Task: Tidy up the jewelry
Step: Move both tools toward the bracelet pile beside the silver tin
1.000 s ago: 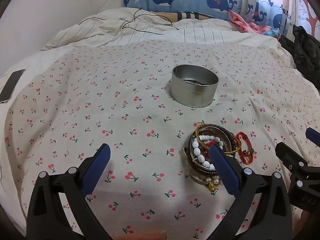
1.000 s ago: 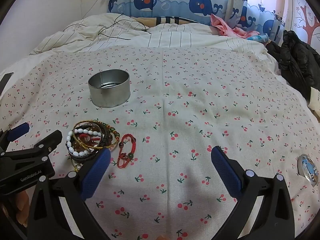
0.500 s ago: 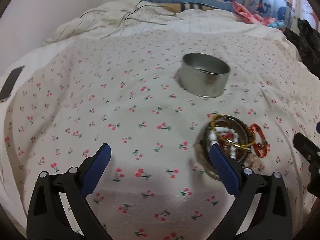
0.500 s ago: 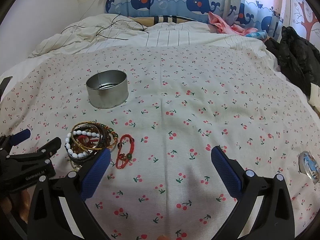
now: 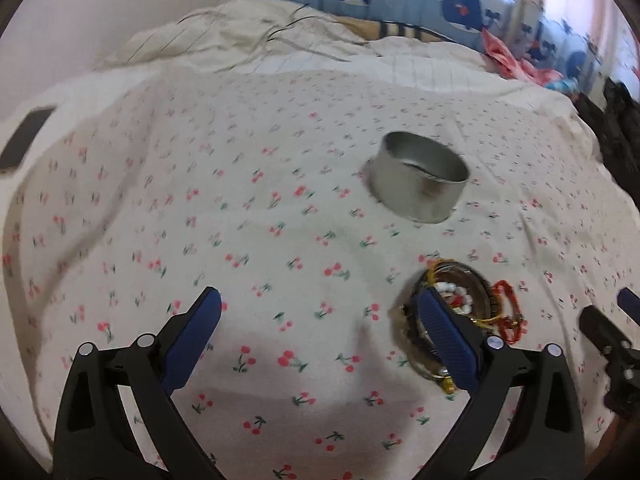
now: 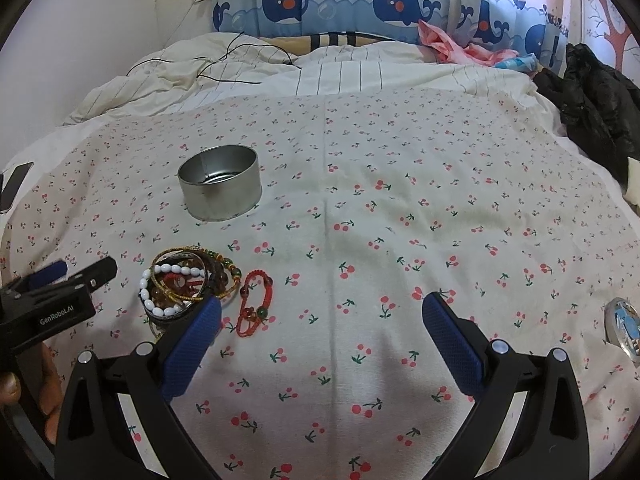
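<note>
A pile of bracelets (image 6: 180,288) with white beads, gold and dark bangles lies on the cherry-print bed cover, with a red cord bracelet (image 6: 254,304) beside it on the right. Behind them stands a round metal tin (image 6: 220,188), open at the top. In the left wrist view the pile (image 5: 460,304) sits partly behind my right finger and the tin (image 5: 420,176) is farther off. My left gripper (image 5: 320,332) is open over bare cover, left of the pile. My right gripper (image 6: 322,332) is open, right of the red bracelet.
A dark phone (image 5: 24,142) lies at the bed's left edge. A small round lid-like object (image 6: 624,328) rests at the right. Black clothing (image 6: 592,96) is heaped at the far right, striped bedding and cables (image 6: 224,60) at the back.
The left gripper's view has swung and tilted, blurred by motion; the bracelet pile and tin have shifted right in it. The right gripper's view has lifted slightly. Both stay open.
</note>
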